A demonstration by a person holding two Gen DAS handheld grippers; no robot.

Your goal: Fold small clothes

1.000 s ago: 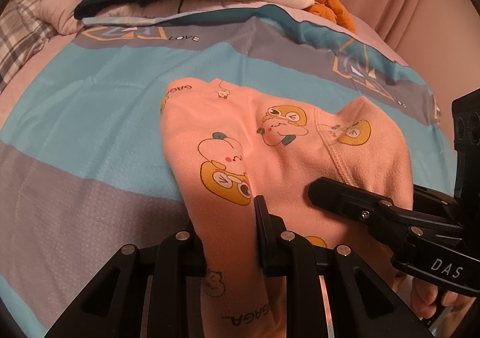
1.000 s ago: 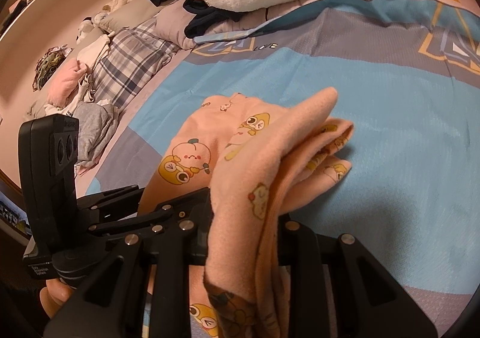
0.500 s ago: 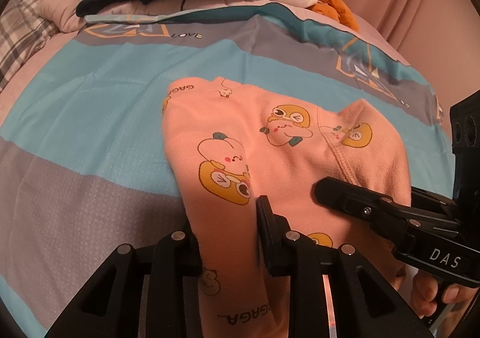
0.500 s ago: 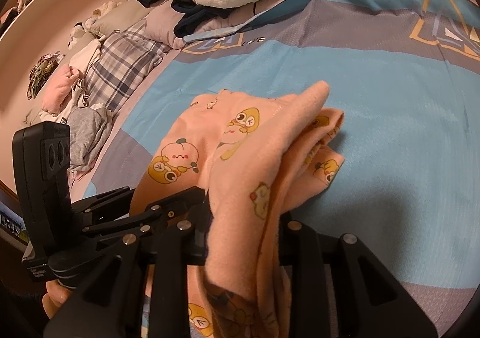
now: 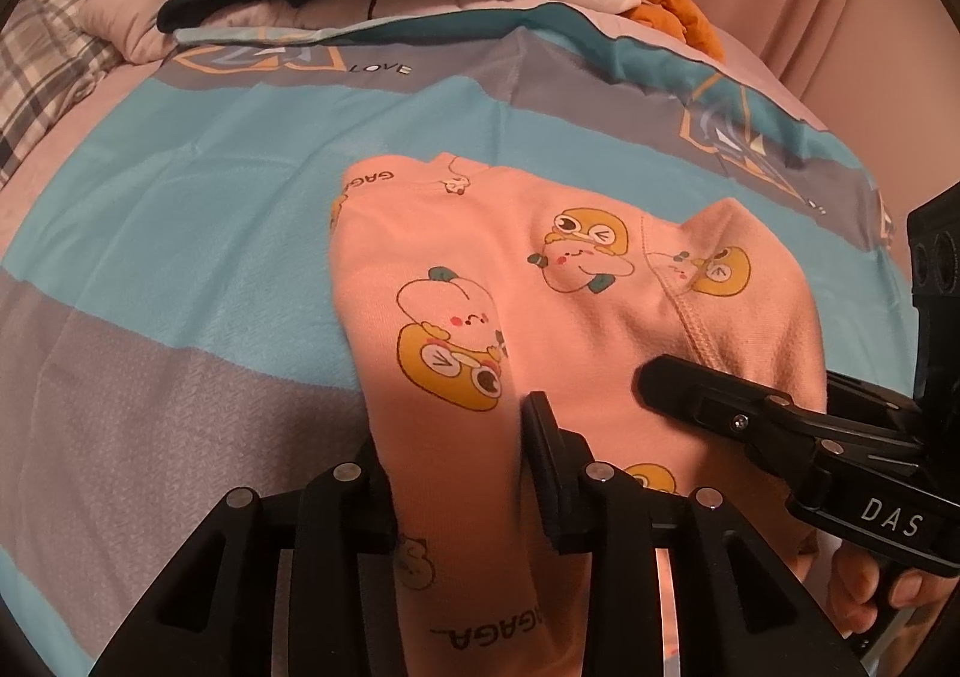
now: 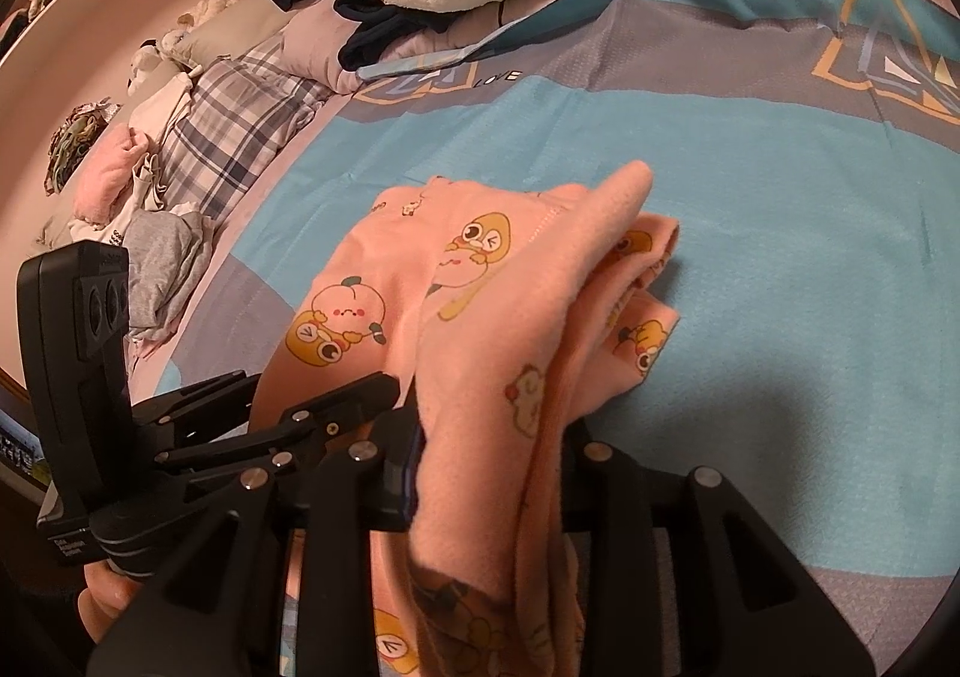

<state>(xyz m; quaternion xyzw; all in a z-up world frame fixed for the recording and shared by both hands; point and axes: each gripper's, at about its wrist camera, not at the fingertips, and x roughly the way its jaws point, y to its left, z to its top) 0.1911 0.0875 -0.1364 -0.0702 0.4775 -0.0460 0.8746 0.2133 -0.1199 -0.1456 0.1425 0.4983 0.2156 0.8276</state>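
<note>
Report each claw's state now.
Left claw: opening, pink garment between its jaws.
Right claw: opening, the same garment's bunched edge between its jaws.

Dim, warm pinkish indoor light, both wrist views.
Heavy fisheye bend, black corners; soft shadows on the blanket [image 6: 780, 257] beneath each gripper; focus decent, edges softer.

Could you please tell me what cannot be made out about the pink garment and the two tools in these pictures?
- Left wrist view: the left tool is opening; the pink garment covers its left finger, so contact there is hidden.
- Right wrist view: the right tool is opening; bunched cloth hides both pads.
- Both views: the garment's near end is cut off by the bottom edge.
- Garment type: folds hide its outline.
- Hand holding the right tool: mostly behind the handle.
</note>
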